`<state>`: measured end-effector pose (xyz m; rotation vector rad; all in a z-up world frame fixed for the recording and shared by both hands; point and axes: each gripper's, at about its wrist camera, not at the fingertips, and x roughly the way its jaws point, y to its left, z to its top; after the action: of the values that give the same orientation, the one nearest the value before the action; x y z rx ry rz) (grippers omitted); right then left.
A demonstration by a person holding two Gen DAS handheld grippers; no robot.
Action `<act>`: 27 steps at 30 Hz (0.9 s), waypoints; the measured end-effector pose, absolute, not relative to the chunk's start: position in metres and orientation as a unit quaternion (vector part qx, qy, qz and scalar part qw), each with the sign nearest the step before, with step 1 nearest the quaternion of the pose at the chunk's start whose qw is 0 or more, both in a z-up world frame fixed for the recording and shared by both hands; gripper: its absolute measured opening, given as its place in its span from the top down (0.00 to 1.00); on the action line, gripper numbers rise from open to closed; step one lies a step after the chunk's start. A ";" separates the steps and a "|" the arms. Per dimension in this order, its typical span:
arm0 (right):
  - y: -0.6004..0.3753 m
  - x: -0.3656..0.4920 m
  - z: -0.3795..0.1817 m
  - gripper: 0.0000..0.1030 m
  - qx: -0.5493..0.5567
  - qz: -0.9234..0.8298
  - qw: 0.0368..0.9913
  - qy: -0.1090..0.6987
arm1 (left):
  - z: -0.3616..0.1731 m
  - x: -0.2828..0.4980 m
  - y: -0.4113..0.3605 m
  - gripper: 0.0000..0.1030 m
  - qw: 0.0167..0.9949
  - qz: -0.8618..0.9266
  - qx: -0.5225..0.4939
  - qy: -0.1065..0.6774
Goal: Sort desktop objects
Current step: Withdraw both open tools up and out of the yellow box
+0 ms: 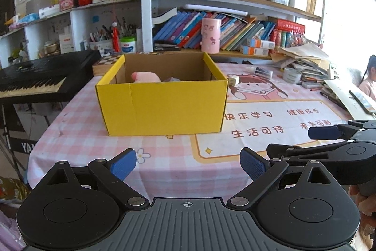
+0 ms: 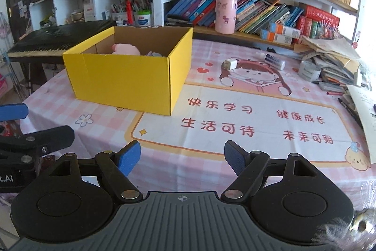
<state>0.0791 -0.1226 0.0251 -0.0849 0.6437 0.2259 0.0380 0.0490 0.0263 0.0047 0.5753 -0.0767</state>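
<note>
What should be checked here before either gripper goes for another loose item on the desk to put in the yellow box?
1. Left gripper empty, jaws apart: ok.
2. Right gripper empty, jaws apart: ok.
3. Yellow box open on top and upright on the tablecloth: ok.
4. Room left in the box: cannot tell; a pink plush toy and something grey already lie inside, the floor is hidden.
5. Loose items to fetch: ok; a small eraser-like block and a glue tube lie right of the box.
6. The two grippers are apart, side by side at the near edge: ok.
</note>
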 end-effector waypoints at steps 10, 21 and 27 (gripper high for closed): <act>-0.134 0.071 0.021 0.21 -0.041 0.091 0.940 0.327 | 0.022 0.037 0.043 0.06 0.957 -0.053 -0.007 0.287; -0.151 0.066 0.011 0.21 -0.025 0.067 0.934 0.350 | 0.017 0.044 0.026 0.06 0.952 -0.085 0.005 0.294; -0.167 0.069 0.009 0.20 -0.029 0.049 0.934 0.352 | 0.015 0.061 0.003 0.06 0.947 -0.113 0.011 0.300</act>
<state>0.0689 -0.1674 0.0093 -0.0584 0.7194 0.1005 0.0610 0.0032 0.0145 0.0224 0.6109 -0.2296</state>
